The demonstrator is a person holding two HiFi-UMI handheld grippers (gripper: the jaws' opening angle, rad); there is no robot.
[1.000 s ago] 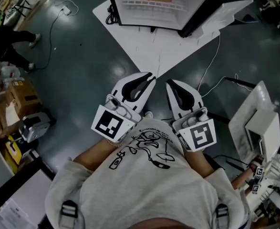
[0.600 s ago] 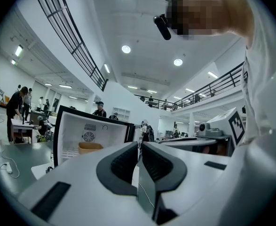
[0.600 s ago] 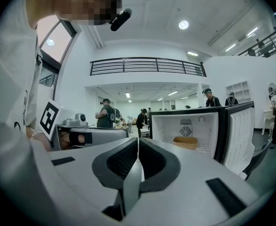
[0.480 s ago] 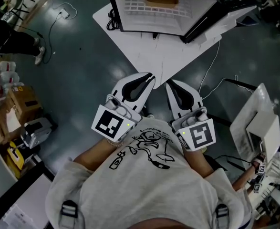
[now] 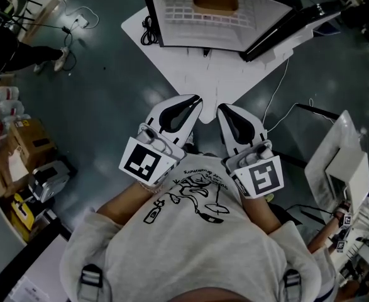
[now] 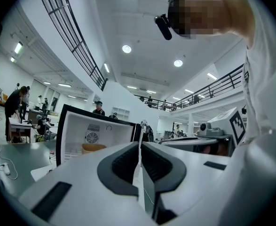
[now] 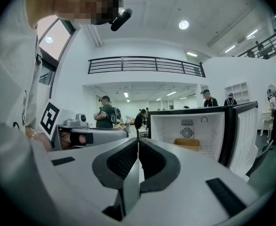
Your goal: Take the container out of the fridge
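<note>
The approach is in hand: the container [image 5: 215, 0] sits inside the open fridge [image 5: 171, 11], while the left gripper [image 5: 195, 100] and right gripper [image 5: 224, 109], both pressed together and empty, hang well short of the fridge; next, close in and spread the jaws

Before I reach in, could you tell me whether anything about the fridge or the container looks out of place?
Nothing stands out. The fridge stands open, the container sits level on the shelf, and I see no spill or damage.
</note>
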